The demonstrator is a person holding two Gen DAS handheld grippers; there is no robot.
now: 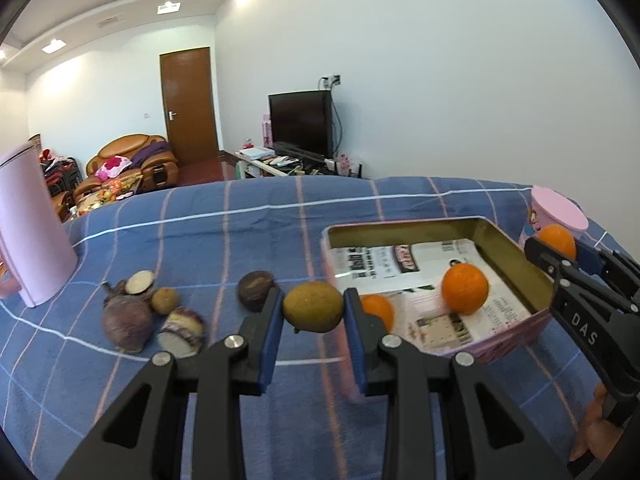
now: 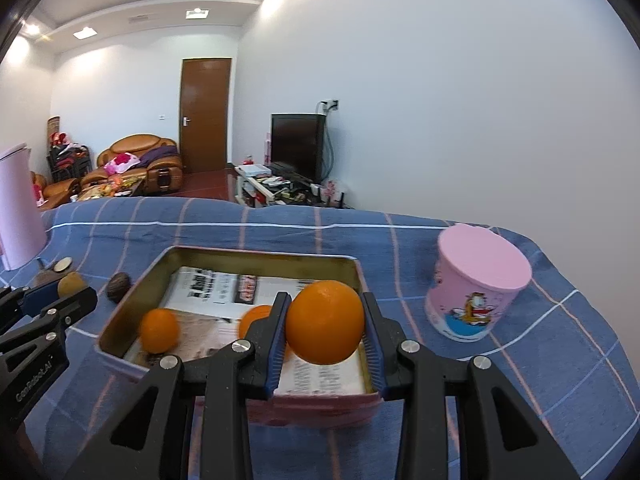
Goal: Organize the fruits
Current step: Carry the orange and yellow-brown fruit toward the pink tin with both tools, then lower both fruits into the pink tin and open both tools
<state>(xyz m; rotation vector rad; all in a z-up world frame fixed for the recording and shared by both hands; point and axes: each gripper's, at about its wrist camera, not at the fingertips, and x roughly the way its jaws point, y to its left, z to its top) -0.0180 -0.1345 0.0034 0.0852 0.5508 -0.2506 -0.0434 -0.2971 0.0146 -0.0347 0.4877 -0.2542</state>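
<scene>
The left wrist view alone shows the left gripper (image 1: 313, 314) pinching a yellow-green fruit (image 1: 313, 306) between its blue pads, held clear above the blue checked cloth (image 1: 240, 224) on the table. Just left of that gripper lie a dark round fruit (image 1: 255, 290), a small brown fruit (image 1: 164, 300), a purple fruit (image 1: 128, 322) and two cut pieces showing pale flesh. Farther left stands a pink jug (image 1: 32, 224). To the gripper's right is the pink tin box (image 1: 516, 330), lined with printed paper, holding two loose oranges: one (image 1: 465, 289) toward the middle, another (image 1: 378, 310) close behind the right-hand pad.

The right wrist view alone shows the right gripper (image 2: 325, 330) clamped on a larger orange (image 2: 325, 322), held over the near end of that box. Inside the box, left of this gripper, sit one small orange (image 2: 159, 330) and a second (image 2: 256, 320) partly hidden by the gripper's left finger. To its right stands a pink cartoon cup (image 2: 476, 288) with a lid.

Each view catches the other gripper at its edge. Both point forward and somewhat downward, side by side; a hand (image 1: 596, 428) shows at the lower right of the left view.
</scene>
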